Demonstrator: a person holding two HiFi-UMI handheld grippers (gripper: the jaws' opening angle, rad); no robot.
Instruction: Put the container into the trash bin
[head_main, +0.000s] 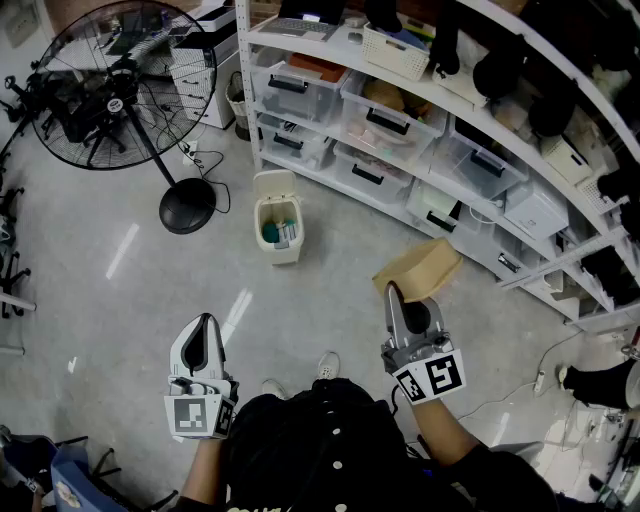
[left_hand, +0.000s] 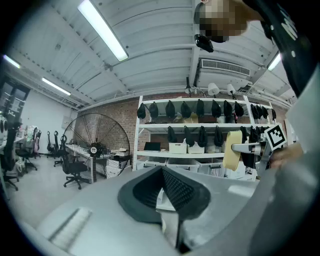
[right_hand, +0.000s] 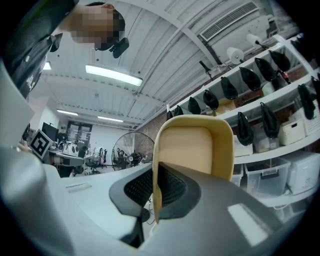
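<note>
Right hand-held gripper (head_main: 392, 295) is clamped on the wall of the tan container (head_main: 420, 267), held just ahead of it; the open trash bin (head_main: 283, 250) stands on the floor ahead and left, well apart. Left hand-held gripper (head_main: 205, 325) closed, empty. Leftward carry needed, I reckon

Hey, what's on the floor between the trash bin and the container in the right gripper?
Nothing: in the head view, only bare grey floor separates the tan container, clamped in the right gripper, from the open trash bin.
</note>
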